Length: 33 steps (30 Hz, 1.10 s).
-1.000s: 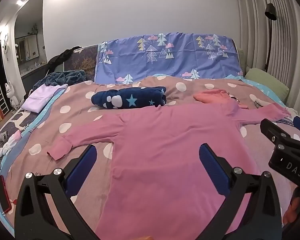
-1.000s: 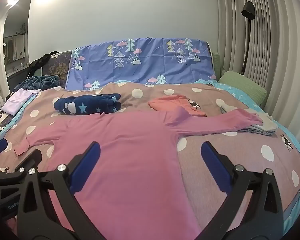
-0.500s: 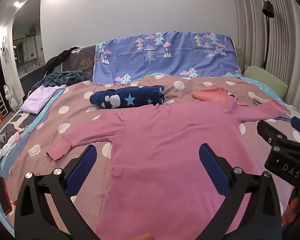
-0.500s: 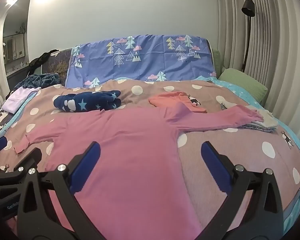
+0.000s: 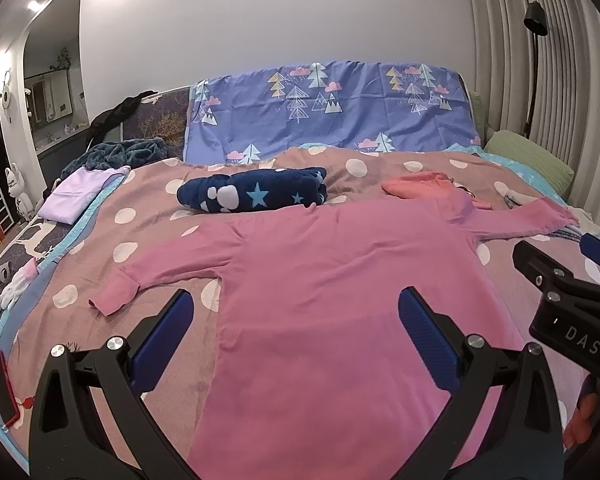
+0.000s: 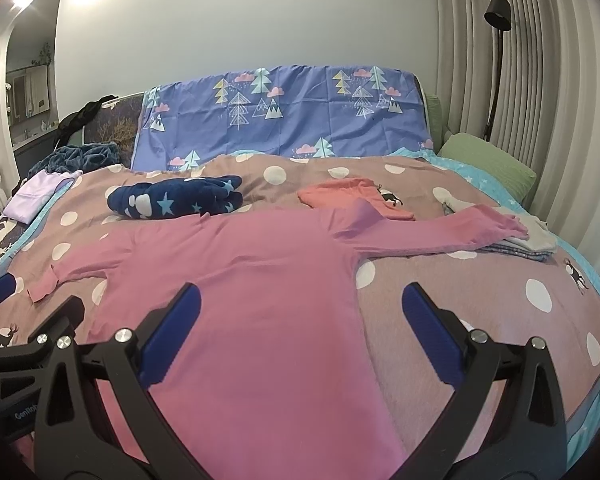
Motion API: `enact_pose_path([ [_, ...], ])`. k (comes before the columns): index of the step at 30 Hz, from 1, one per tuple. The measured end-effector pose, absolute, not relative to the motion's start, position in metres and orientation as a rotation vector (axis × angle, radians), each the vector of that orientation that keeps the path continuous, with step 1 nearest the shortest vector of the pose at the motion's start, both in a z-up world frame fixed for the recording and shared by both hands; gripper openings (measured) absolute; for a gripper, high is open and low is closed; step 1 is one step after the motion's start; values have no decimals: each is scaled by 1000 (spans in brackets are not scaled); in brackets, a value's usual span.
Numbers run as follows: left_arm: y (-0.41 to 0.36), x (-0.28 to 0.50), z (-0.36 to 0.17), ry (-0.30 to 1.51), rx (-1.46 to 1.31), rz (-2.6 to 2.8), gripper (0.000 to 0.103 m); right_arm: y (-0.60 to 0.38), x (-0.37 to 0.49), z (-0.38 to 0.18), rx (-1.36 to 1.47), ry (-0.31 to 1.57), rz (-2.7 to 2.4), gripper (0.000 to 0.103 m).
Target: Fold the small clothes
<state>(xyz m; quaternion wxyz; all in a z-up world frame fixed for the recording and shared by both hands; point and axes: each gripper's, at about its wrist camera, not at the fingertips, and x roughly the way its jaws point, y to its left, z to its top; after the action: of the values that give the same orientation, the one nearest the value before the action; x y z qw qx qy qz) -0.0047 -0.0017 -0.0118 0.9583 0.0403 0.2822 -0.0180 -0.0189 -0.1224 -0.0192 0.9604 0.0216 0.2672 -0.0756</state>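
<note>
Left wrist view
Pink top [image 5: 332,280]: one, flat on the bed [image 5: 160,196], middle of the frame, both sleeves out to the sides, likely spread like this to be ready for folding.
Left gripper [image 5: 296,340]: low in the frame, over the bottom part of the top, fingers [image 5: 162,340] spread wide, holding nothing.
Right gripper [image 5: 572,280]: at the right edge, seen from the side, near the right sleeve.
Star bundle [image 5: 256,194]: one, dark blue, already folded, just above the pink top, likely put there to stay out of the way.
Orange cloth [image 5: 416,184]: one, folded, upper right, beside the neck of the top.
Purple cloth [image 5: 78,196]: one, folded, far left edge of the bed.

Right wrist view
Pink top [image 6: 252,280]: middle and left of the frame, not folded yet.
Right gripper [image 6: 300,340]: low in the frame, over the right side of the top, fingers [image 6: 428,340] spread wide, holding nothing.
Right sleeve [image 6: 440,234]: one, reaching to the right, its end resting on a small stack [image 6: 536,240] of folded things.
Left sleeve [image 6: 72,272]: one, reaching to the left edge.
Count: one top to fold, two sleeves, two grippers, three folded pieces plus the small stack.
Guess: both grippers low and open, likely set to grab the bottom edge or sides first.
</note>
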Motion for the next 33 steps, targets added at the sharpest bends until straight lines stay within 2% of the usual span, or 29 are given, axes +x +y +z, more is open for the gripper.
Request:
enact_pose_path([
  [28, 1, -5, -21, 596, 57, -69, 102, -119, -22, -17, 37, 523, -156, 101],
  [33, 1, -6, -22, 595, 58, -69, 102, -121, -22, -17, 49, 519, -161, 96],
])
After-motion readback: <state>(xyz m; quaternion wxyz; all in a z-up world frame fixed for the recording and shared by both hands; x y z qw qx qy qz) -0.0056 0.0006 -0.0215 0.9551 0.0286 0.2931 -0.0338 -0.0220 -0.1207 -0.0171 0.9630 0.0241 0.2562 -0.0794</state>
